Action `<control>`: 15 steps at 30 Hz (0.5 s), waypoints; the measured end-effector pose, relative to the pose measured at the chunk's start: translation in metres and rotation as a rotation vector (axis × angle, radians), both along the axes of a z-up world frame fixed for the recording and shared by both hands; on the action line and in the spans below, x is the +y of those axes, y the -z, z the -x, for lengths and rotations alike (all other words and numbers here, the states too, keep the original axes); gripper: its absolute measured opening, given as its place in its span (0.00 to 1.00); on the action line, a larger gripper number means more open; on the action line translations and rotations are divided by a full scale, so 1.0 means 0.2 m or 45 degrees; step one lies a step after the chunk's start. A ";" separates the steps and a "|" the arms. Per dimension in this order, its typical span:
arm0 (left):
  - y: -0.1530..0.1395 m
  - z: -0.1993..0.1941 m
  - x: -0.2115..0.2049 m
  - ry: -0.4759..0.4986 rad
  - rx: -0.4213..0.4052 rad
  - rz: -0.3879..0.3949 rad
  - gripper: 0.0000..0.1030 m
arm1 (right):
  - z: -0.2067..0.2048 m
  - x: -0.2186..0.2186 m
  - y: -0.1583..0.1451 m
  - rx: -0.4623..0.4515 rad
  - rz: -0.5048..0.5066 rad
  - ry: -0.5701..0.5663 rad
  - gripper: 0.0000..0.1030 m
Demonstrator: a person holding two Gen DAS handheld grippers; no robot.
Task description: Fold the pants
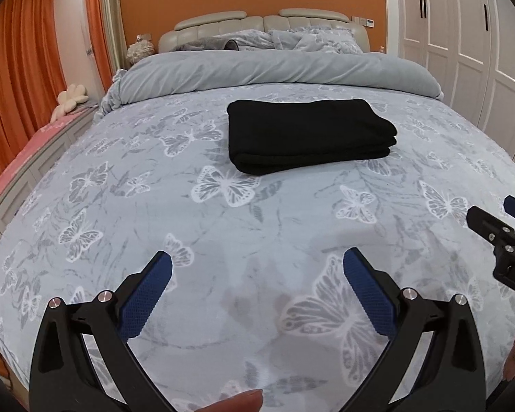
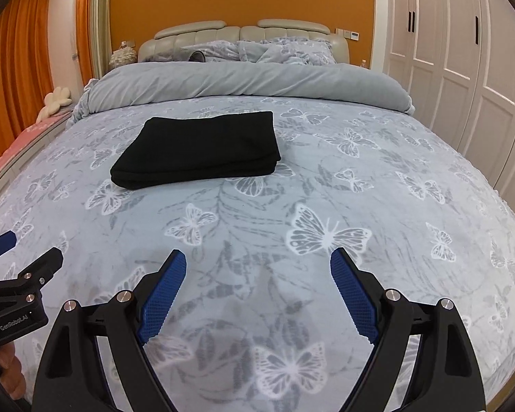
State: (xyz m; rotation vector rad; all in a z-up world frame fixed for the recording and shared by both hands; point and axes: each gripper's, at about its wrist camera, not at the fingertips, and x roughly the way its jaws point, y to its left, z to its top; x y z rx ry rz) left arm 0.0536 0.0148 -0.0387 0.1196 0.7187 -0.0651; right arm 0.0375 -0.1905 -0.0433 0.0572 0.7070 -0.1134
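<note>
Pants [image 1: 309, 135]: black, folded into a flat rectangular stack of several layers, lying on the bed; at 12 o'clock from the left claw, at 11 o'clock from the right claw; well apart from both.
Left claw [image 1: 257, 264]: spread wide, nothing between the blue textured pads [image 1: 144, 298]; hanging over bare bedspread, tilted downward toward it; seen also at 9 o'clock in the right wrist view [image 2: 20, 250].
Right claw [image 2: 258, 264]: spread wide, nothing between its blue pads [image 2: 163, 297]; over bare bedspread; tip showing at 3 o'clock in the left wrist view [image 1: 498, 216].
Claws together: side by side, near each other, not touching.
Bedspread [image 1: 278, 226]: pale grey-blue with white butterfly print, smooth under the pants and the claws.
Duvet [image 1: 274, 68]: plain grey, rolled back in a thick band at 12 o'clock beyond the pants.
Pillows [image 1: 312, 39]: butterfly print, crumpled against the padded beige headboard [image 1: 219, 24].
Curtains [image 1: 20, 68]: orange, at 9 to 10 o'clock.
Wardrobe doors [image 1: 463, 51]: white panelled, at 2 o'clock.
Flower-shaped cushion [image 1: 70, 101]: cream, at 10 o'clock beside the bed.
Fingertip [image 1: 243, 401]: person's, at 6 o'clock, lower edge of the left wrist view.
</note>
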 end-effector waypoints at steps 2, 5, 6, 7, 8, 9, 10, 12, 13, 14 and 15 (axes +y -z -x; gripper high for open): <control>0.00 0.00 0.00 0.001 -0.003 -0.002 0.95 | 0.00 -0.01 0.00 0.001 -0.002 -0.002 0.82; 0.01 0.00 -0.01 0.006 0.001 0.001 0.95 | 0.00 -0.01 0.00 0.001 -0.002 0.003 0.82; 0.01 0.00 -0.02 0.007 0.005 0.002 0.95 | 0.00 0.00 0.00 0.002 -0.002 0.006 0.82; 0.01 -0.01 -0.02 0.008 0.010 0.005 0.95 | 0.00 0.00 0.00 0.003 -0.002 0.006 0.82; 0.02 -0.01 -0.02 0.009 0.015 0.007 0.95 | -0.01 0.00 0.00 0.007 -0.001 0.003 0.82; 0.02 -0.01 -0.02 0.008 0.019 0.010 0.95 | -0.01 0.01 0.00 0.008 0.001 0.003 0.82; 0.03 -0.01 -0.03 0.006 0.026 0.014 0.95 | -0.01 0.01 0.00 0.005 0.001 0.004 0.82; 0.03 -0.02 -0.03 0.003 0.032 0.018 0.95 | 0.00 0.03 0.00 0.007 0.004 0.006 0.82; 0.03 -0.02 -0.03 0.000 0.036 0.020 0.95 | 0.00 0.03 0.00 0.006 0.001 0.007 0.82; 0.04 -0.02 -0.03 -0.001 0.040 0.024 0.95 | 0.00 0.03 0.00 0.008 -0.003 0.008 0.82; 0.04 -0.02 -0.02 -0.004 0.046 0.028 0.95 | 0.00 0.03 0.01 0.011 -0.004 0.009 0.82</control>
